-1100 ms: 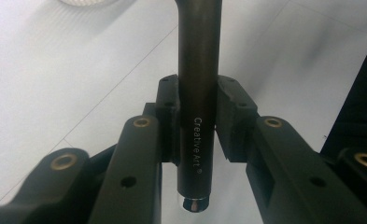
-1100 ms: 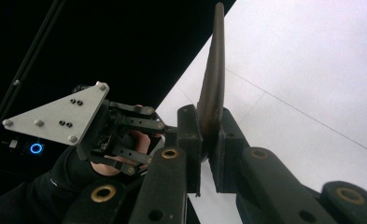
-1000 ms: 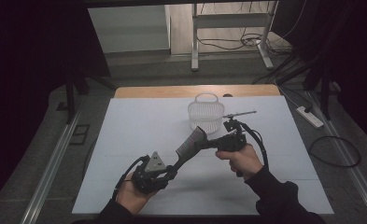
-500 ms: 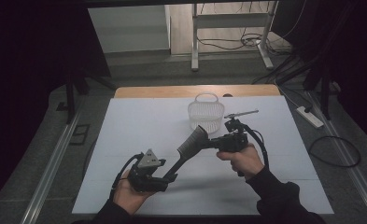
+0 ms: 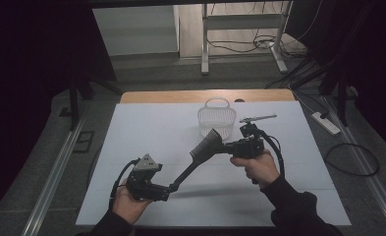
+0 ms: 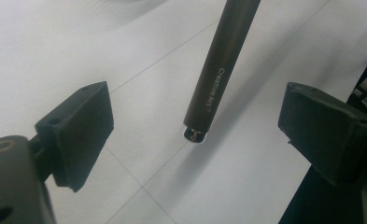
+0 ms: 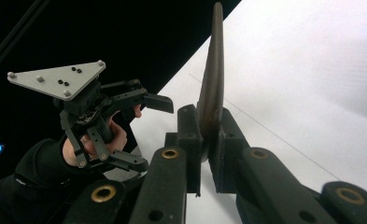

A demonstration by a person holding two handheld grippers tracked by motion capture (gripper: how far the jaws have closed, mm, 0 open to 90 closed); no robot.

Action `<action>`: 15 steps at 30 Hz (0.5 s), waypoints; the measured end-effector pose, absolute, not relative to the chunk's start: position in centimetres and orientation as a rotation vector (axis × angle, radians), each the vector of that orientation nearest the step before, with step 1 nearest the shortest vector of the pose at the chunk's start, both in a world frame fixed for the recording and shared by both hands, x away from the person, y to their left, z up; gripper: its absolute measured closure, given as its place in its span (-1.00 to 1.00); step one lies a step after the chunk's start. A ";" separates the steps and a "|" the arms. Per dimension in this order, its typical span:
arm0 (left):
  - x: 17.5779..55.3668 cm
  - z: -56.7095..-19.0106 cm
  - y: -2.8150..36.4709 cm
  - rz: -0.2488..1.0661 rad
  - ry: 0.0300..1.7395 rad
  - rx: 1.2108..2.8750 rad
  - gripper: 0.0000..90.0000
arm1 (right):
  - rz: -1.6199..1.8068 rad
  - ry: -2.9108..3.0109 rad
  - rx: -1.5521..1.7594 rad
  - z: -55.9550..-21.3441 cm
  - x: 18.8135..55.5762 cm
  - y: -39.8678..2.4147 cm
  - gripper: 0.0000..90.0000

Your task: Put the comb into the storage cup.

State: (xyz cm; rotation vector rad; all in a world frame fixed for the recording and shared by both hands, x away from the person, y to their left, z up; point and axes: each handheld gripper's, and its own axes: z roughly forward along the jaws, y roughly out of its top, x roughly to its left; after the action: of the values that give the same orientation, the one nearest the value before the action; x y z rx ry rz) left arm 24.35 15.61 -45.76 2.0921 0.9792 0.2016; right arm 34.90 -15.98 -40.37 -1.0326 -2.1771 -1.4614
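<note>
A dark paint brush (image 5: pixel 200 155) with a wide flat head and a long handle hangs over the white table board (image 5: pixel 146 132). My right gripper (image 5: pixel 224 146) is shut on the head, which the right gripper view shows pinched between the pads (image 7: pixel 209 144), the brush (image 7: pixel 214 70) pointing away. In the left gripper view the handle (image 6: pixel 218 70) ends between the jaws of my left gripper (image 6: pixel 200 128), which have just been opening and stand wide, neither pad touching it. The left gripper (image 5: pixel 167 189) sits at the handle's lower end and is seen again (image 7: pixel 151 133) in the right gripper view.
A white mesh basket (image 5: pixel 216 118) stands just behind the right gripper, with a thin pen-like stick (image 5: pixel 258 118) lying to its right. A power strip (image 5: pixel 324 123) lies on the floor right of the table. Wooden table edge (image 5: pixel 205 96) at the back.
The left gripper's jaws have opened off the brush handle, and the left hand has drawn a little to the left. The right gripper and brush head have kept still.
</note>
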 end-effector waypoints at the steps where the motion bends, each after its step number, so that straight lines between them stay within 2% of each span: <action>1: 24.4 -45.8 15.7 0.200 0.983 2.086 -0.81 | -1.463 -2.176 -1.033 -40.4 34.9 -16.0 0.86; 8: 24.4 -45.8 16.3 0.192 0.996 2.061 -0.93 | -1.489 -2.181 -1.048 -40.1 35.0 -16.3 0.86; 15: 24.2 -45.7 16.9 0.203 1.001 2.047 -0.94 | -1.506 -2.189 -1.068 -40.0 35.1 -16.7 0.86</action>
State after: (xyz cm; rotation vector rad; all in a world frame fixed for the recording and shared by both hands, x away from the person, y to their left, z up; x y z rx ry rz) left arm 24.20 16.87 -45.66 2.0468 1.0012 0.2029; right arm 35.13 -16.67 -40.02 -1.0684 -2.1892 -1.5060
